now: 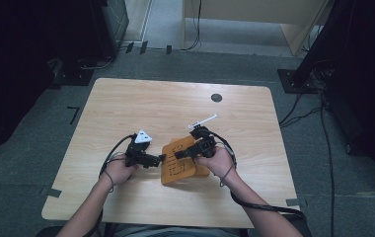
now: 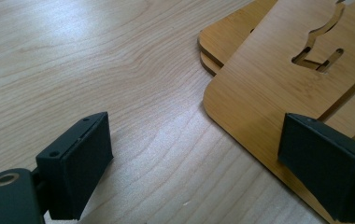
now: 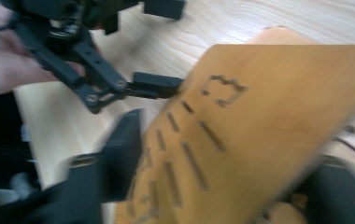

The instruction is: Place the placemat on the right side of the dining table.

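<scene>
A bamboo board [image 1: 178, 165] with slot cut-outs lies in two layers at the table's middle front. My left gripper [image 1: 162, 159] sits at its left edge. It is open [image 2: 199, 163], its right jaw over the board's [image 2: 278, 79] corner and its left jaw over bare table. My right gripper [image 1: 178, 154] reaches over the board from the right. Its jaws stand wide apart [image 3: 231, 172], and the top panel [image 3: 269, 107], tilted up and blurred, passes between them. The left gripper [image 3: 161, 46] shows beyond, one jaw at the panel's edge.
The light wooden table [image 1: 126, 98] has bare room at the back and on both sides. A dark round hole [image 1: 216, 97] sits near its far edge. Cables trail from both grippers. Dark equipment and cables stand on the floor around the table.
</scene>
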Available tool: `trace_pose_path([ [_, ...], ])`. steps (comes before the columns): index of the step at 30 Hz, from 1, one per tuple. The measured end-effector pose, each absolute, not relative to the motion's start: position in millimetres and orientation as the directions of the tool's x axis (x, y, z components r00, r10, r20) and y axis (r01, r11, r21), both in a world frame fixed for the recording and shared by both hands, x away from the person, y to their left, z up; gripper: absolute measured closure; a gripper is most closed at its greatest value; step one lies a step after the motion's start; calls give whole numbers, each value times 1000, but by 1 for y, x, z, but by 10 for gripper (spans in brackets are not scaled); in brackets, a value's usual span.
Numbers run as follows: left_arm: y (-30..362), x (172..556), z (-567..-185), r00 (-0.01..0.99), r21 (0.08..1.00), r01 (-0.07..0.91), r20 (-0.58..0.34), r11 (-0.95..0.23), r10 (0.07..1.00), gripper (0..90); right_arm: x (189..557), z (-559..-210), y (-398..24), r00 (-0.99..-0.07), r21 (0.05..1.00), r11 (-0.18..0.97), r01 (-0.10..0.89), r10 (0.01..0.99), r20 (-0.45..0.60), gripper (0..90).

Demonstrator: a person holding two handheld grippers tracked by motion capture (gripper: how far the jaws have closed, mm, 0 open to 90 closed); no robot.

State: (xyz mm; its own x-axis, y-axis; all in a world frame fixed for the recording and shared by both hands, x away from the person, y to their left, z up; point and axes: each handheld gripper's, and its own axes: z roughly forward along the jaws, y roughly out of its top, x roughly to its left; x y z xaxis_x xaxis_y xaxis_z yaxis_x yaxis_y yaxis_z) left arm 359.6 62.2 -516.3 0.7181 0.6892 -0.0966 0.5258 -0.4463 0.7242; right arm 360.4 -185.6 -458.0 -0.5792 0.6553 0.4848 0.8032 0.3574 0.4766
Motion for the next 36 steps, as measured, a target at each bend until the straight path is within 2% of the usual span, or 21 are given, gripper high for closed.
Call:
trace_pose_path([
  [4,60,361,-515,728,710,520,-77,-475,681,89,362,-460,-191,-552,452,340,825,660,510,651],
  [7,59,362,-515,733,703,515,-63,-491,678,91,363,-463,-197,-517,425,310,850,639,569,705],
  [9,58,362,-514,734,698,516,-62,-496,676,94,363,-463,-197,-509,418,304,856,636,580,719],
  [10,59,363,-513,736,697,517,-66,-496,674,130,363,-464,-198,-494,406,291,866,624,605,737],
  [12,60,364,-511,729,694,533,-86,-484,679,144,363,-464,-199,-483,396,286,873,619,619,745],
  [18,69,367,-504,721,716,544,-133,-437,680,145,365,-462,-204,-414,328,253,910,586,696,824],
  [26,78,365,-493,752,741,531,-189,-411,632,153,365,-456,-210,-394,322,226,919,558,731,876],
  [30,77,362,-492,772,736,516,-177,-438,611,227,365,-450,-212,-415,351,225,909,566,712,876],
  [36,74,359,-489,799,744,489,-173,-454,577,226,367,-444,-219,-423,380,200,903,572,703,876],
])
